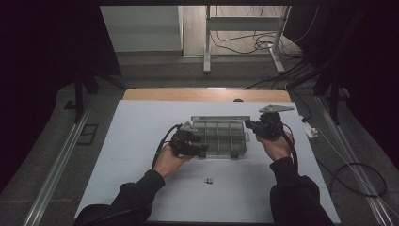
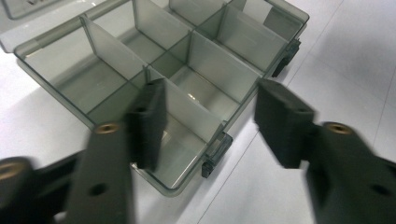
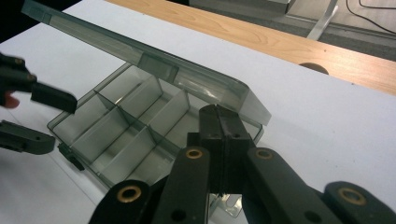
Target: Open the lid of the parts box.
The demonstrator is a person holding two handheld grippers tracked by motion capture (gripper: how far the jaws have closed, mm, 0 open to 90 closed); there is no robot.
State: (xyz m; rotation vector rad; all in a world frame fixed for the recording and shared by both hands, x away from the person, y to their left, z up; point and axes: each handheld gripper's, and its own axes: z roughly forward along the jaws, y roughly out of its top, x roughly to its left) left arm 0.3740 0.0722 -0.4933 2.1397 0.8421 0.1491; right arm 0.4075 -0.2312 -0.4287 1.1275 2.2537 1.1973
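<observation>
A smoky clear compartment box [image 1: 220, 141] lies mid-table with its lid [image 1: 219, 118] lifted at the back; the lid [image 3: 140, 58] hangs half raised over the dividers. My left gripper [image 1: 202, 149] is at the box's front left corner. Its jaws [image 2: 210, 107] stand apart, one pad [image 2: 149, 121] over a corner compartment and the other pad [image 2: 280, 121] outside the front wall near a latch [image 2: 215, 154]; neither pad presses on anything. My right gripper [image 1: 250, 126] sits at the box's right end, its pads [image 3: 219, 135] pressed together; whether the box's rim is pinched is hidden.
A small dark piece [image 1: 209, 180] lies on the white table cover [image 1: 141, 141] in front of the box. A wooden strip [image 1: 202, 94] with a hole [image 3: 312, 66] runs along the back. Cables [image 1: 357, 179] trail on the floor at right.
</observation>
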